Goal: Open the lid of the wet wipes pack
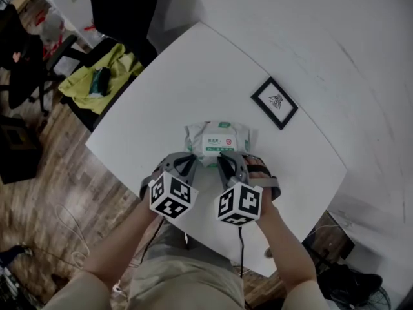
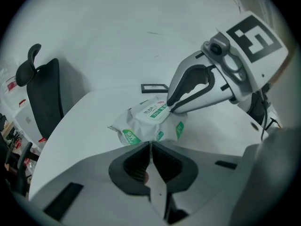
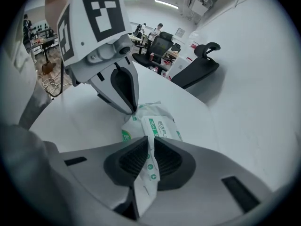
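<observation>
The wet wipes pack point(image 1: 217, 134) lies flat on the white bench point(image 1: 193, 76), close to the near edge and about midway along it, with its white and green lid point(image 1: 218, 144) facing up and pressed flat, so whatever is inside stays hidden. Both tools meet at the pack's near end. The right gripper point(image 3: 148, 140) has its jaws nearly together on a strip of the pack's white wrapper film printed with small green marks; the film runs back between the ribbed pads toward the camera, and the jaw tips sit just at the lid's near edge. The left gripper point(image 2: 150, 146) has its jaws drawn together at the pack's near left corner, with a thin white sliver between them that looks like the wrapper's edge. The two grippers stand side by side and cover the pack's near end in the head view, while the far end and the lid stay in sight. Farther across the bench, toward the far right edge and well apart from the pack, lies a small black picture frame point(image 1: 275, 102). Off the bench's far left corner stands a black office chair point(image 1: 122, 11), and beside it a yellow-green cloth point(image 1: 97, 79) is draped over the wooden floor point(image 1: 58, 192).
</observation>
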### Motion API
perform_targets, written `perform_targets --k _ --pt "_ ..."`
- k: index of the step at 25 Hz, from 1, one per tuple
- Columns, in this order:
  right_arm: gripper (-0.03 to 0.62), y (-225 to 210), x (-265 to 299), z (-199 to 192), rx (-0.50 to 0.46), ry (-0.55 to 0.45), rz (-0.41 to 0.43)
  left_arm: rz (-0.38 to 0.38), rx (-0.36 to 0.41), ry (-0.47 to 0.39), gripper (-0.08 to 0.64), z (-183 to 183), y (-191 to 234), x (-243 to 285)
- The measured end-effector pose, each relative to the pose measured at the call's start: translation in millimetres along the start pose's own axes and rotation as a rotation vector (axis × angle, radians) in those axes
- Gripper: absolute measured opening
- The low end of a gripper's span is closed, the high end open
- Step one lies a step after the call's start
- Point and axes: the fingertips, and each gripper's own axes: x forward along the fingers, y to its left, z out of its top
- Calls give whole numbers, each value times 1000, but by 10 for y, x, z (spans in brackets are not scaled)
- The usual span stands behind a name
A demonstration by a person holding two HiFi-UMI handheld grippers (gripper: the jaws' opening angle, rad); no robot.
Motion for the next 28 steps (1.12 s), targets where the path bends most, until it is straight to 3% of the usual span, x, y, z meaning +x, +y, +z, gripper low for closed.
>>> perform_targets --k 5,9,14,16,19,28 --pt "51 -210 -121 105 81 -25 -18 11 26 -3 35 -4 -21 9" --pt "52 -534 -132 200 158 -85 -84 6 18 -7 35 -14 -10 -10" --pt "63 -942 53 208 449 -170 -70 -1 -16 -12 35 -12 3 -28" --pt "71 -1024 180 178 516 -168 -72 6 -18 -19 35 -10 15 -27" --pt "75 -1028 419 70 525 -113 -96 16 0 -32 35 -17 7 -24" --pt "55 -909 625 -29 574 -46 -10 -3 0 -43 35 -7 20 -78"
